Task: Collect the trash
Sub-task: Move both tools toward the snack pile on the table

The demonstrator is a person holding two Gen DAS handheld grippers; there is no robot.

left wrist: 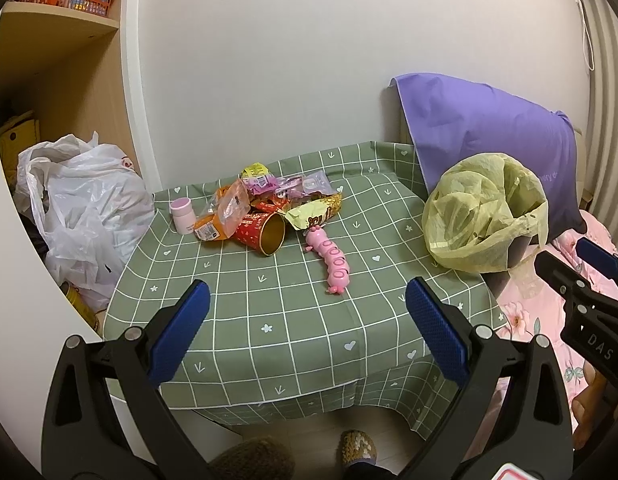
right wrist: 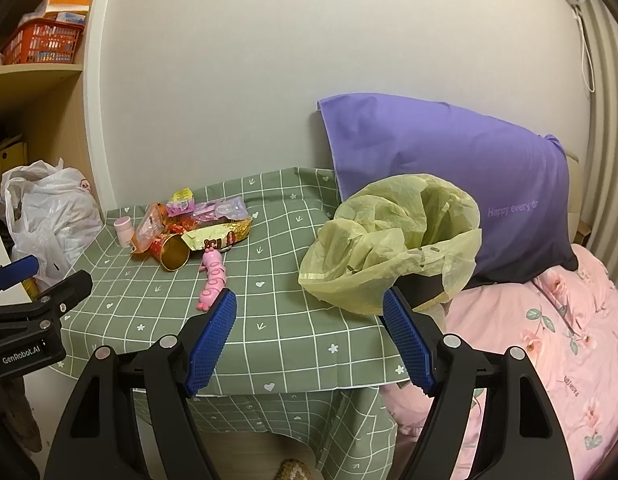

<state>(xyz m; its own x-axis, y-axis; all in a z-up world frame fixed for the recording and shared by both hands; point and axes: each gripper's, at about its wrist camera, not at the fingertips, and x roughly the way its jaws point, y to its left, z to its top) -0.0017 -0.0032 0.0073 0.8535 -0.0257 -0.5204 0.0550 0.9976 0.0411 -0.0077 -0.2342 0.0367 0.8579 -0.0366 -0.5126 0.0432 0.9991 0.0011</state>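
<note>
- Left wrist view gives us the table [left wrist: 269, 312], draped in a green checked cloth and pushed against a pale wall, a shelf unit [left wrist: 61, 64] past its left edge and a bed with a pink floral quilt [right wrist: 557, 340] past its right edge.
- A purple pillow [right wrist: 449, 172] leans on the wall at the far right corner.
- The bin with its yellow liner [right wrist: 393, 240] stands at the right edge, mouth tipped toward us.
- A white plastic bag [left wrist: 89, 204] slumps off the left edge.
- The trash pile [left wrist: 265, 204] sits near the far left corner: wrappers, a red paper cup [left wrist: 263, 232] on its side, a small pink bottle [left wrist: 182, 214] just beside.
- A pink caterpillar toy [left wrist: 333, 260] lies just in front of the pile.
- Only the right wrist view shows us the pillow's lettering; only the left shows slippered feet below the near edge.
- The near half of the cloth is bare.
- Our left gripper [left wrist: 307, 320] is spread wide, holding nothing, above the near edge.
- Our right gripper [right wrist: 309, 332] is likewise spread and unladen, near the near right corner.
</note>
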